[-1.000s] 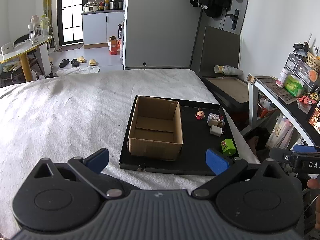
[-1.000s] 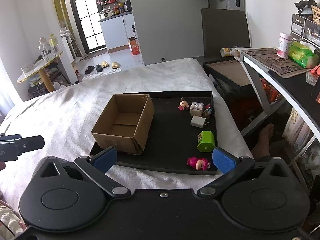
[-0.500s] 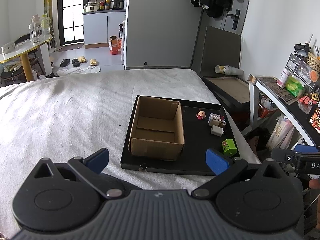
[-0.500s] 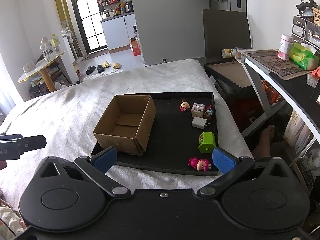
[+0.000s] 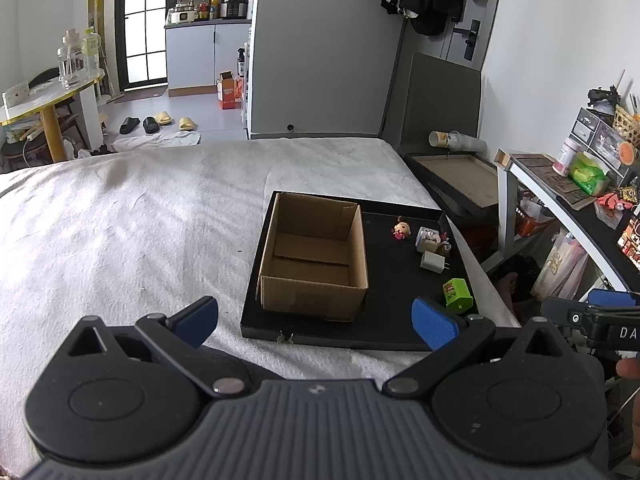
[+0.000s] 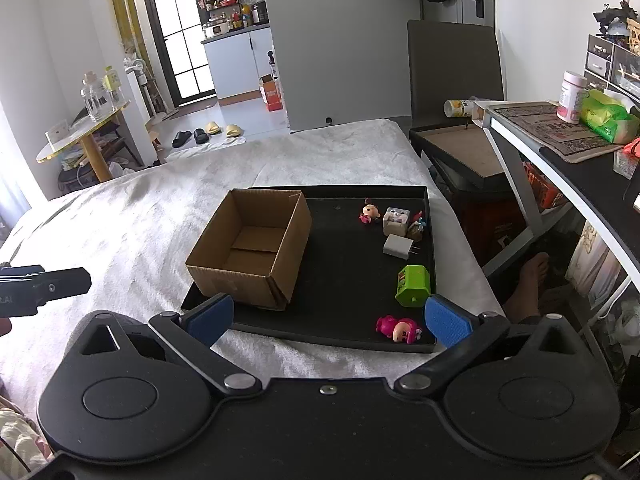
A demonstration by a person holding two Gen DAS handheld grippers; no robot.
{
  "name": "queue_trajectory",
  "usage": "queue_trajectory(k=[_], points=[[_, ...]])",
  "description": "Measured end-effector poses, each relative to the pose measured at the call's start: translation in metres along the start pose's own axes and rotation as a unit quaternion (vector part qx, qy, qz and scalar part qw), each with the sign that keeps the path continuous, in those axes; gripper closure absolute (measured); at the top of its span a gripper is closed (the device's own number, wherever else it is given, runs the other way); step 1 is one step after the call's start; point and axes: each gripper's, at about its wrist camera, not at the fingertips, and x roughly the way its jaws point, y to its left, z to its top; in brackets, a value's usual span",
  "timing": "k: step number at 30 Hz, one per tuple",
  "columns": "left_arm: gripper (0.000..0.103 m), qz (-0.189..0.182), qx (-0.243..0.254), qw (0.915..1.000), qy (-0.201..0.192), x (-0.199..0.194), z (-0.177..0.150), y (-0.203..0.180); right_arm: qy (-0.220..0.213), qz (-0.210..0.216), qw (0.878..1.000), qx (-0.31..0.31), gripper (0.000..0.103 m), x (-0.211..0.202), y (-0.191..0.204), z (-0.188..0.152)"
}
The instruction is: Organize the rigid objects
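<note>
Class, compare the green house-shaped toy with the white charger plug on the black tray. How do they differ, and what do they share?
The green house-shaped toy is bright green; the white charger plug is plain white. The toy has a peaked roof shape; the plug is a flat block with prongs sticking out. The toy lies nearer the grippers, the plug farther back. Both rest loose on the black tray, outside the cardboard box.

The left gripper [image 5: 314,318] hung level with its blue-padded fingers [image 5: 434,322] spread wide and nothing between them. The right gripper [image 6: 327,319] was posed alike, fingers [image 6: 447,321] wide apart and empty. Each gripper's tip showed at the edge of the other's view.
</note>
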Motion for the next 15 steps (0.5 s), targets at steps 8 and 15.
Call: queue_trajectory(k=[8,15], points=[[0.0,-0.003,0.001,1.0,0.001,-0.0004,0.0005,-0.0007,0.0,-0.004,1.0,0.002,0.0,0.0009,0.0001,0.0012],[0.0,-0.007,0.004,1.0,0.0,-0.001,0.0007,-0.0015,-0.001,-0.006,1.0,0.003,0.0,0.0012,0.0008,-0.0006]])
